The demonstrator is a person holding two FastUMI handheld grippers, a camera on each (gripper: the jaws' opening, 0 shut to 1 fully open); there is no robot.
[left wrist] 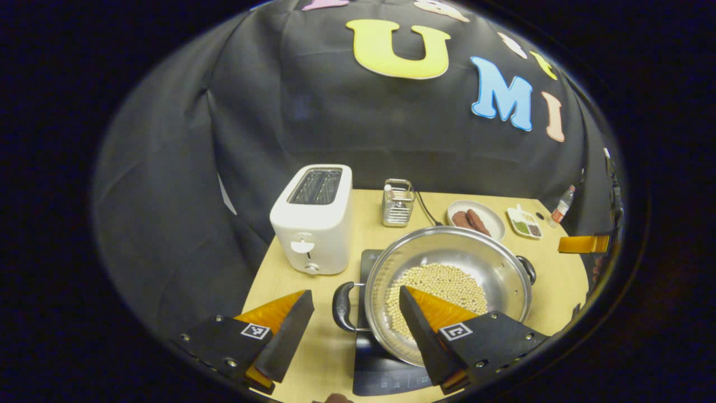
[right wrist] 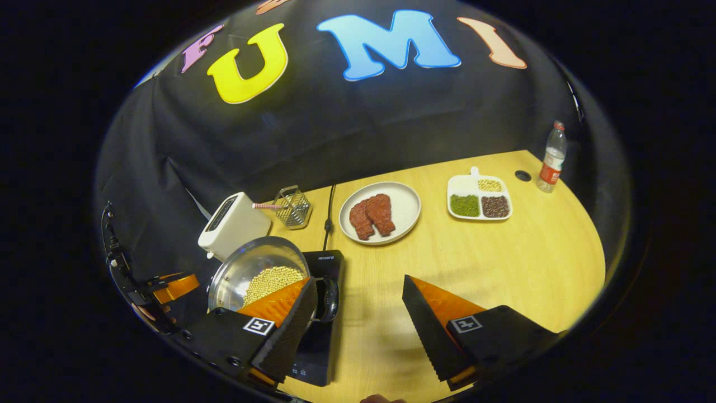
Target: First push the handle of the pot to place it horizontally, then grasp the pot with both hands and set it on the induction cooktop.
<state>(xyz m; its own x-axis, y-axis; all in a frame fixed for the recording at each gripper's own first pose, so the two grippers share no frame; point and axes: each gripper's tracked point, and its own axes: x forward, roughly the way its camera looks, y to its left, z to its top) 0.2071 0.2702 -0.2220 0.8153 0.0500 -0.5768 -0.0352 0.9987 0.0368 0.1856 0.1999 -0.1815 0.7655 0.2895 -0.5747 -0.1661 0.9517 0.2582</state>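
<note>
Since round steel pot of pale beans already sits on black induction cooktop, lower centre of left gripper view, set-down looks done; handles lie roughly level across frame. Left hand-held gripper wide open, holding nothing, fingers either side of near black handle. Right hand-held gripper wide open, empty, over wooden table; pot lower left there. Left to do, by my judgement: withdraw only

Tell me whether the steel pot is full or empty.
Partly filled: the round steel pot holds a shallow layer of pale beans over its bottom, with bare shiny wall above them up to the rim.
</note>
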